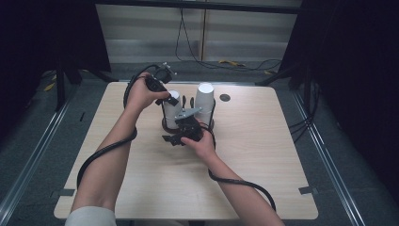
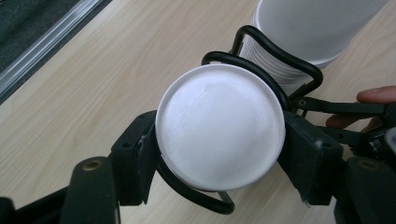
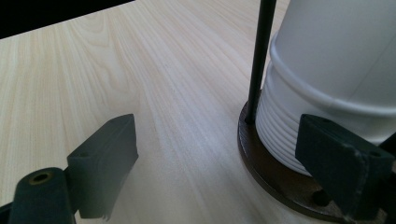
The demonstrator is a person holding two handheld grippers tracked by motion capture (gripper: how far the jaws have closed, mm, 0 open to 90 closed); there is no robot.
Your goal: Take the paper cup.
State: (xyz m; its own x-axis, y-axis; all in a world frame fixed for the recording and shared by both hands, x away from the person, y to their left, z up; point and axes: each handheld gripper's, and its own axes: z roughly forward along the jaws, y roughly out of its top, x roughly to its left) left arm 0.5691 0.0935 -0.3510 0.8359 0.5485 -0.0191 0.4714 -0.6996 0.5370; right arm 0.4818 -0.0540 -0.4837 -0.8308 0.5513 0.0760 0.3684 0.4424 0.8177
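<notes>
Two stacks of upturned white paper cups stand in a black wire holder [image 1: 165, 125] at the middle of the table. My left gripper [image 1: 172, 99] comes down on the left stack [image 1: 171, 112]. In the left gripper view its pads [image 2: 140, 154] press on both sides of the top cup [image 2: 219, 126], so that gripper [image 2: 224, 156] is shut on it. The taller right stack [image 1: 204, 96] stands just beyond [image 2: 303, 28]. My right gripper [image 1: 176, 139] lies low beside the holder's round dark base [image 3: 280, 182]. It [image 3: 219, 158] is open, one jaw over bare wood, the other before a cup stack [image 3: 336, 70].
The light wooden table [image 1: 263, 155] has bare room to the left, right and front of the holder. A small dark round fitting [image 1: 225, 98] sits near the back edge. Cables [image 1: 244, 63] lie on the floor behind the table.
</notes>
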